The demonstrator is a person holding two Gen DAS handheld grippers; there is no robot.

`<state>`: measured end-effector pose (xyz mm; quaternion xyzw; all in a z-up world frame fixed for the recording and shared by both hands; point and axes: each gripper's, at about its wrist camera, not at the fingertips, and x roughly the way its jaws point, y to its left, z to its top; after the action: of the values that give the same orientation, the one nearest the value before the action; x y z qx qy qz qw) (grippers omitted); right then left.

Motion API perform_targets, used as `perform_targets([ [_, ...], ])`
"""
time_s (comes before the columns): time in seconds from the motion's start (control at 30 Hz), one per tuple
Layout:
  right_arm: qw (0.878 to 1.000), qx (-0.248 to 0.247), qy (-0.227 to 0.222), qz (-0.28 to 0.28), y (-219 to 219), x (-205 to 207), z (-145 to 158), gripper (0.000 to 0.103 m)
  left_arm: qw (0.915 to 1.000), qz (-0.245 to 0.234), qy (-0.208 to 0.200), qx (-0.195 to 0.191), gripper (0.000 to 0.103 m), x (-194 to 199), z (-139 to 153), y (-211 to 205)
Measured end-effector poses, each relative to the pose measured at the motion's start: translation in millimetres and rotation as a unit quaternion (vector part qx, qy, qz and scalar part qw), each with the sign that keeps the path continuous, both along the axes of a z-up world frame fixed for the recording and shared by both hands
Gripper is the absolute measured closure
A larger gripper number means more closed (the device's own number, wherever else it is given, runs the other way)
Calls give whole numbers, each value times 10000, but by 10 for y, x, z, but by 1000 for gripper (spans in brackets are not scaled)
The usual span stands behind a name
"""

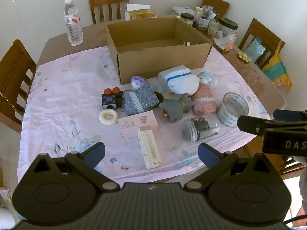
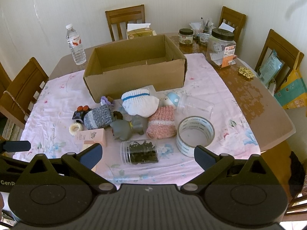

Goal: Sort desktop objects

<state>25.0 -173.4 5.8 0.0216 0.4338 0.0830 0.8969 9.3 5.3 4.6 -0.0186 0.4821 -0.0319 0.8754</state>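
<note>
An open cardboard box stands on the pink cloth, and it looks empty. In front of it lies a pile: a white sock bundle, a pink knitted doll, a grey rubber toy, a grey-blue knitted pouch, a black cube, a tape roll, a small jar of dark clips and two pink boxes. My left gripper hovers open above the near edge. My right gripper is open over the clip jar.
A water bottle stands left of the box. Jars and clutter fill the far right corner of the table. Wooden chairs surround it. The right gripper's fingers enter the left wrist view at right.
</note>
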Motion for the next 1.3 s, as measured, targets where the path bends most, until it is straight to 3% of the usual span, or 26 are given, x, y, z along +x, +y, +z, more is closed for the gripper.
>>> perform_targets([
  [0.63, 9998, 51, -68, 177, -75, 60, -53, 0, 9993, -151, -344, -39, 1, -52, -1, -81],
  [0.97, 9982, 231, -138, 538, -151, 67, -135, 0, 9983, -39, -425, 399, 1, -171, -104, -101],
  [1.3, 9972, 321, -361, 571, -113, 71, -113, 0, 9957, -509, -682, 354, 1, -212, -148, 19],
])
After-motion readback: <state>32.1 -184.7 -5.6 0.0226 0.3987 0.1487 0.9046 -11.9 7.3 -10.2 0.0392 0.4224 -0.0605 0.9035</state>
